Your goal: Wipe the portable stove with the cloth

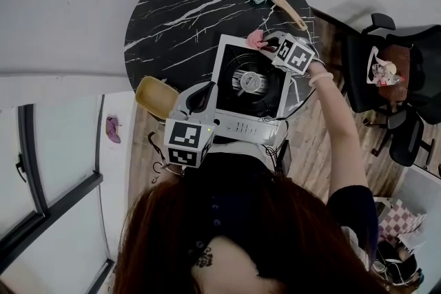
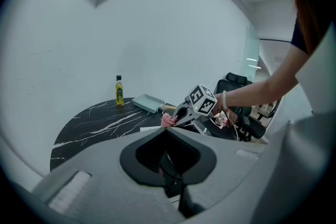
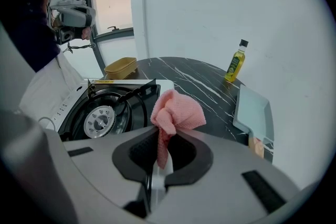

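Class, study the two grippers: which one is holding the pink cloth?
The right gripper: its jaws pinch the pink cloth beside the stove. The left gripper has no cloth.

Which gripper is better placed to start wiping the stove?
Right: the right gripper is shut on the pink cloth right by the stove; the left gripper holds no cloth.

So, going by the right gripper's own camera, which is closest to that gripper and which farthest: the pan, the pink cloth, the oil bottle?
1. Pink cloth: pinched between the jaws.
2. Pan: on the table, to the right.
3. Oil bottle: far table edge, beyond the pan.
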A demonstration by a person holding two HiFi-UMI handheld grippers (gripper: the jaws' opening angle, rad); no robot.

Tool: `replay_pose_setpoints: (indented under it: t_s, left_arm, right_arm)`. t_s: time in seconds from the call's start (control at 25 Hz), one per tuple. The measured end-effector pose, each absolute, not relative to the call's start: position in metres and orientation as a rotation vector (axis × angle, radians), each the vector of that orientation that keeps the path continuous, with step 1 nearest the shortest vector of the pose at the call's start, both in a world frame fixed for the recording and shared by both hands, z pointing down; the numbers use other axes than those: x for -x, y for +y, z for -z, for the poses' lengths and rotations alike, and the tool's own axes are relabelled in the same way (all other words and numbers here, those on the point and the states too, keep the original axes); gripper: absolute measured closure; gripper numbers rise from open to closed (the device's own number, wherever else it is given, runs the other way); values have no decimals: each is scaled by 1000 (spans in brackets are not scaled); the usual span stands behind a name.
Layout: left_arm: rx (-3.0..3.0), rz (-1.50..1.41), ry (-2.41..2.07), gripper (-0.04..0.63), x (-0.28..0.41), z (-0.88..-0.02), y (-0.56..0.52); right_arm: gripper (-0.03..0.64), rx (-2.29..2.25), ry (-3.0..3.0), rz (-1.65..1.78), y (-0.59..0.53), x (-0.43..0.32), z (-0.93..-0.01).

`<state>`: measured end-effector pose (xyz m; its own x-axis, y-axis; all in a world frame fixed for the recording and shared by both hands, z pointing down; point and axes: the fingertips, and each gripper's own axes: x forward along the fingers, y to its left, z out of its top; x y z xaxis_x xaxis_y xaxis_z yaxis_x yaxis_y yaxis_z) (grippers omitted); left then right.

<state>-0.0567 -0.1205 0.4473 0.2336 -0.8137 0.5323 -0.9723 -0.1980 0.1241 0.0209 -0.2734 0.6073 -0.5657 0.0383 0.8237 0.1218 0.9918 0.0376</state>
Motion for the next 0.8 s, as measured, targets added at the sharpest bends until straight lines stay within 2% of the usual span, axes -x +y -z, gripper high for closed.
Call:
replay_pose_setpoints:
  t_s: [0.8]
  left_arm:
    - [-2111,-507,-1601,583,44,-449,-122]
  right_arm:
    - [582,108,-2161,92,-279,-44,-609]
